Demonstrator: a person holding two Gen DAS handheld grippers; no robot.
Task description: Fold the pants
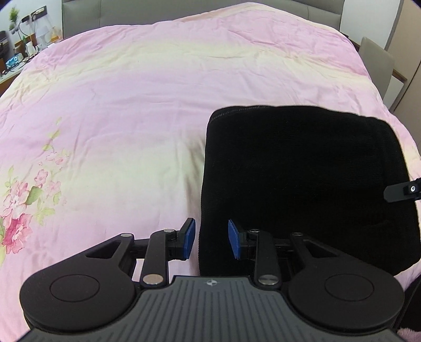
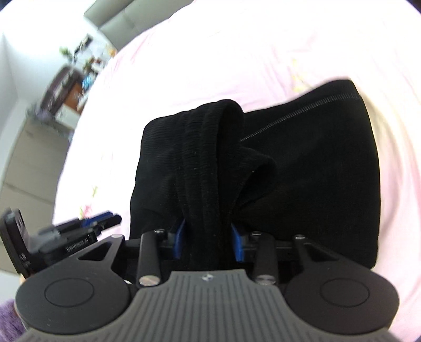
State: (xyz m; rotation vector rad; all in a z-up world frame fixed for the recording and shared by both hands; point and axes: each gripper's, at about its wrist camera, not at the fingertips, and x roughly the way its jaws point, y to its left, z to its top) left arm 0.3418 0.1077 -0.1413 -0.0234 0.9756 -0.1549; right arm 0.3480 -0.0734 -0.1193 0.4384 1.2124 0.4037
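Observation:
The black pants (image 1: 302,181) lie folded into a compact block on the pink bed cover (image 1: 131,105), at the right of the left wrist view. My left gripper (image 1: 211,240) is open and empty at the block's near left corner, its blue pads astride the edge. My right gripper (image 2: 208,240) is shut on a bunched fold of the black pants (image 2: 302,163) and holds that edge raised off the bed. Its tip shows at the right edge of the left wrist view (image 1: 402,190). The left gripper shows blurred at the left of the right wrist view (image 2: 86,223).
The pink floral cover spreads wide to the left and far side of the pants. A grey headboard (image 1: 184,13) stands at the far end. A cluttered side table (image 1: 18,52) is at the far left, a chair (image 1: 376,65) at the far right.

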